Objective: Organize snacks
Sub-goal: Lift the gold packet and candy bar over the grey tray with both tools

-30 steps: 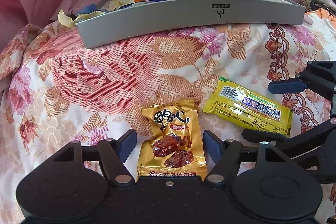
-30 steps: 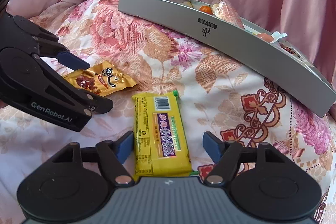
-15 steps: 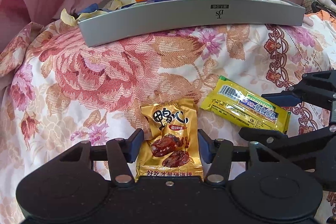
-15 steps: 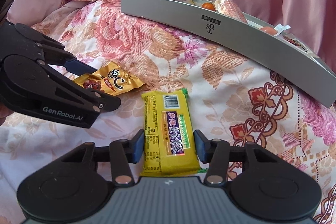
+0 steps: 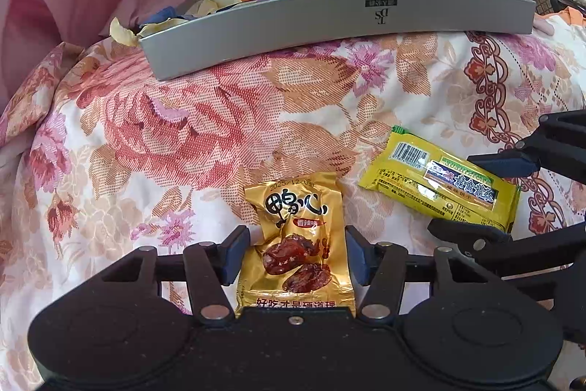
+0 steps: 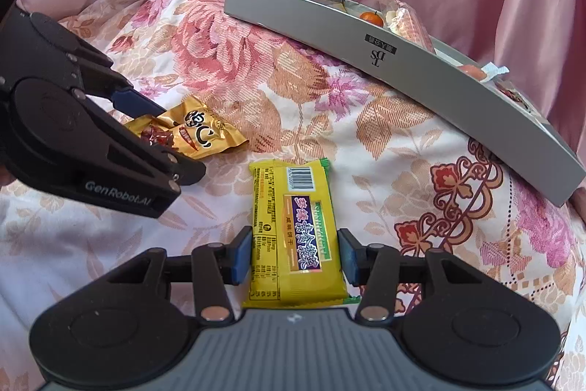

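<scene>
Your left gripper [image 5: 297, 256] has just narrowed its jaws onto the gold snack packet [image 5: 297, 244] on the floral bedspread [image 5: 164, 141]; your right gripper [image 6: 294, 255] likewise clamps the yellow biscuit bar [image 6: 293, 233].

Two close, downward-angled views, shared bedspread [image 5: 205, 149]

Gold foil snack pouch [image 5: 296, 240], black characters and a picture of brown meat pieces, lay flat on the floral bed cover, near centre. Yellow biscuit bar [image 5: 439, 184], barcode and purple label facing up, lay flat just to its right, not touching it. Grey snack tray [image 5: 329, 24] sat far back on the bed, already holding a small orange, wafers and wrapped sausages.
</scene>
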A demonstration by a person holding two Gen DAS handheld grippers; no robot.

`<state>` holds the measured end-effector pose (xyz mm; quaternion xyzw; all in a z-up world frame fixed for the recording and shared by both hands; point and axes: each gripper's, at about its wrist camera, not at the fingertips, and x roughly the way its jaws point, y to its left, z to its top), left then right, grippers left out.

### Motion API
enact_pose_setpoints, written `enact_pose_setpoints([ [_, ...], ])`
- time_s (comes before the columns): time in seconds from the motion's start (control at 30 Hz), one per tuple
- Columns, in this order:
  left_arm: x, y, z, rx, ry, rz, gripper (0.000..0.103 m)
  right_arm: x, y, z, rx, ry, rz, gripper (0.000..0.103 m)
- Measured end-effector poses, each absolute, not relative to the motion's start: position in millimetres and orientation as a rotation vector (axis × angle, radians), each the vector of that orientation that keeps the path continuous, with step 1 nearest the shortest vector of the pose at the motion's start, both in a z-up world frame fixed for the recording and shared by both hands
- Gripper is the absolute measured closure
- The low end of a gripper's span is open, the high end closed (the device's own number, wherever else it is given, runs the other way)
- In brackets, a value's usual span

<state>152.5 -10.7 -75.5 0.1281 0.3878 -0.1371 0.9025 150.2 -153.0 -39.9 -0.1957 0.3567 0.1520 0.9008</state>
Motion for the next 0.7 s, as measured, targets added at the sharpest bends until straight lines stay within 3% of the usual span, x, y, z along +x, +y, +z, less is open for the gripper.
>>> enact_pose_setpoints([
  [0.7,136,-10,-62,0.189,0.788,-0.264,0.054,137,-139,-37,-0.546,0.677,0.313,0.051],
])
